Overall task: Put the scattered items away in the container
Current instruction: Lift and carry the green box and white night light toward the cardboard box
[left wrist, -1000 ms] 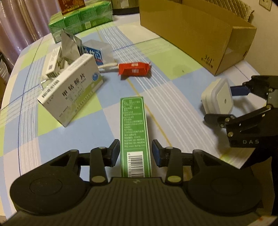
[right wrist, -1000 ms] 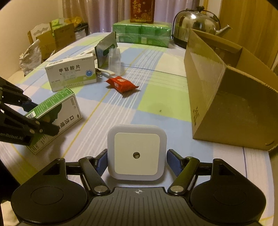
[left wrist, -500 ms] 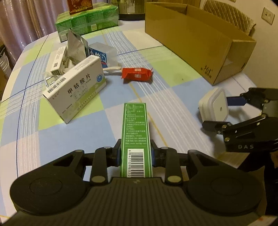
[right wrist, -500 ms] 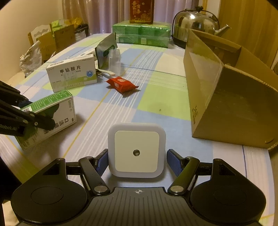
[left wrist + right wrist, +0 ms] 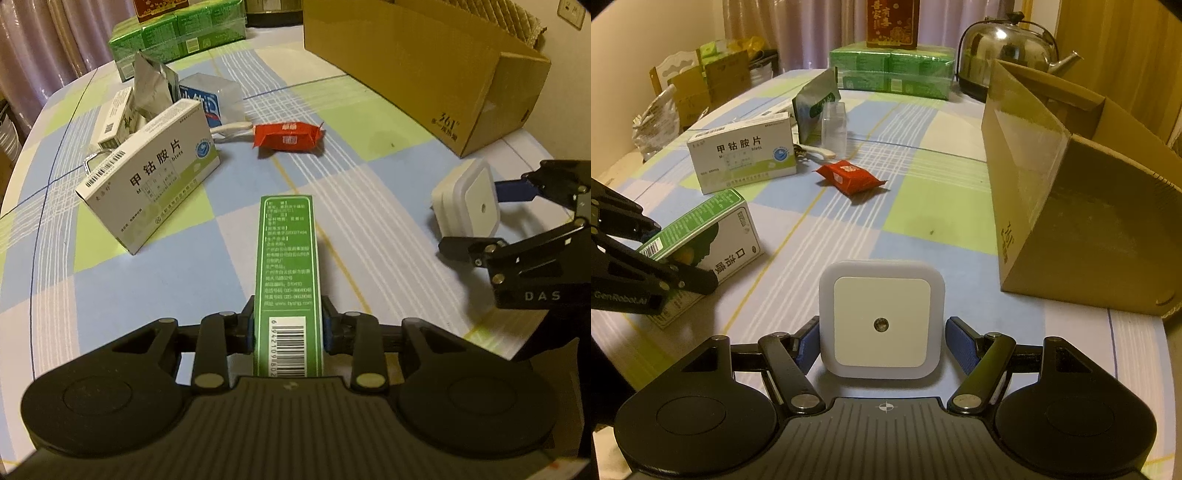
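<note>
My left gripper [image 5: 289, 328] is clamped on the green box [image 5: 288, 273], which lies well short of the cardboard box [image 5: 417, 70]. My right gripper [image 5: 882, 341] stands spread around the white night light [image 5: 882, 319], pads not touching it. The night light sits near the cardboard box's closest corner. The red packet [image 5: 849, 177] lies beside the cardboard box's long wall.

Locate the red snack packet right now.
The red snack packet lies mid-table in both views, between the white medicine box on its left and the cardboard box on its right, beyond both grippers.
</note>
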`<state>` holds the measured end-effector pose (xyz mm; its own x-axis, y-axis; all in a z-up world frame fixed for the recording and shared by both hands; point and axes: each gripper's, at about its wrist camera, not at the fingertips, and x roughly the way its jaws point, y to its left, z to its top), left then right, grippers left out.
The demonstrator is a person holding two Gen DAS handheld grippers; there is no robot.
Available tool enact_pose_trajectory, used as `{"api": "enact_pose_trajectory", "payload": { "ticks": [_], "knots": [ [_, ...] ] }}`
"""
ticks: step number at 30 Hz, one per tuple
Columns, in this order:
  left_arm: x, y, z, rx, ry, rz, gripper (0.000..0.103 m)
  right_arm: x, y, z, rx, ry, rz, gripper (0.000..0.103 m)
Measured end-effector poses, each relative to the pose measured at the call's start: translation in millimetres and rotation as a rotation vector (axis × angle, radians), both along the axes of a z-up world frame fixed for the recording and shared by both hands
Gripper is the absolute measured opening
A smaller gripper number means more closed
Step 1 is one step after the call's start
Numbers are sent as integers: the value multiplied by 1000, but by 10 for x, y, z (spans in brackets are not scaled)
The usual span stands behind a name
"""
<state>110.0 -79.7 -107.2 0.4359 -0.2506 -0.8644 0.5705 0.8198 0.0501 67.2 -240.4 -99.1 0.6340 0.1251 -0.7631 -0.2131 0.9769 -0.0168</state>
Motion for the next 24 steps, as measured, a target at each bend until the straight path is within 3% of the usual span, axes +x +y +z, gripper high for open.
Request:
{"api": "enact_pose_trajectory", "payload": {
  "ticks": [12,24],
  "knots": [
    [-51,68,113,-48,-10,30,25,-11,-38,3,11,3,-17,62],
    [-126,15,469,-110,-76,26,25,-180,-38,380,6,-94,-26,62]
  ]
}}
